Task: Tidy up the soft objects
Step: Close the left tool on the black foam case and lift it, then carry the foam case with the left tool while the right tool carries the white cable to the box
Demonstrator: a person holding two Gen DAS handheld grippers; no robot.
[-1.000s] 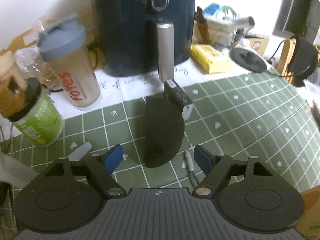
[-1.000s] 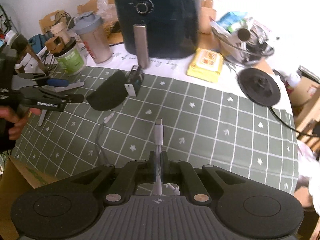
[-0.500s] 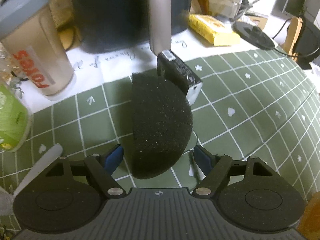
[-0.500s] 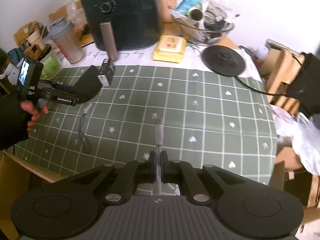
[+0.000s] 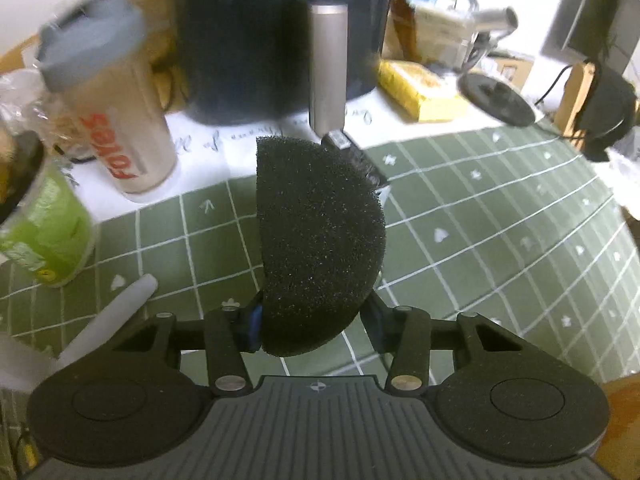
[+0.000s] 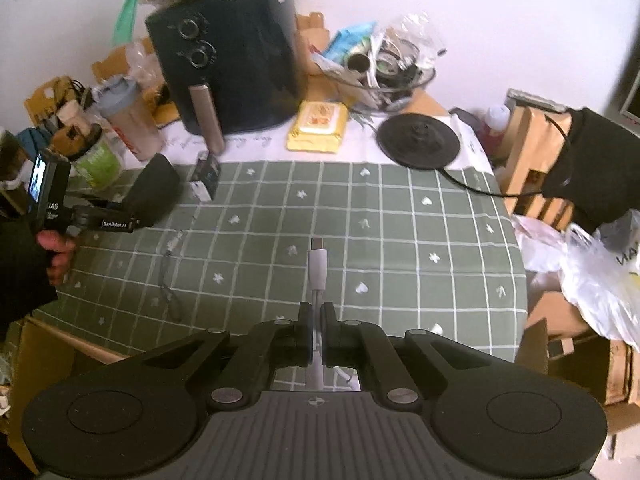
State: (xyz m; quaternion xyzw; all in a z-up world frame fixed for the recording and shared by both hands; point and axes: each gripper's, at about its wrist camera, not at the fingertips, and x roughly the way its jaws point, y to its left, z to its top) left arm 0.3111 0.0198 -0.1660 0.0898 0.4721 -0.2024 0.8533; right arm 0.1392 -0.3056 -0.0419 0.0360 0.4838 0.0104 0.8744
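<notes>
While bowl (image 6: 384, 84) holds cables | jar (image 5: 40, 224) lidded, contents unclear

The sponge (image 5: 320, 240) is black. The cloth (image 6: 400, 220) is green with white lines and hearts. The packet (image 6: 318, 126) is yellow.

Left gripper (image 5: 316, 326): blk linkage arms, silver pivot screws, blue pads, ribbed grey body w/ two round discs. Right gripper (image 6: 316, 332): same build, blk pads. Far-left handheld unit: small lit screen, white lettering; dark sleeve (image 6: 20, 276).
</notes>
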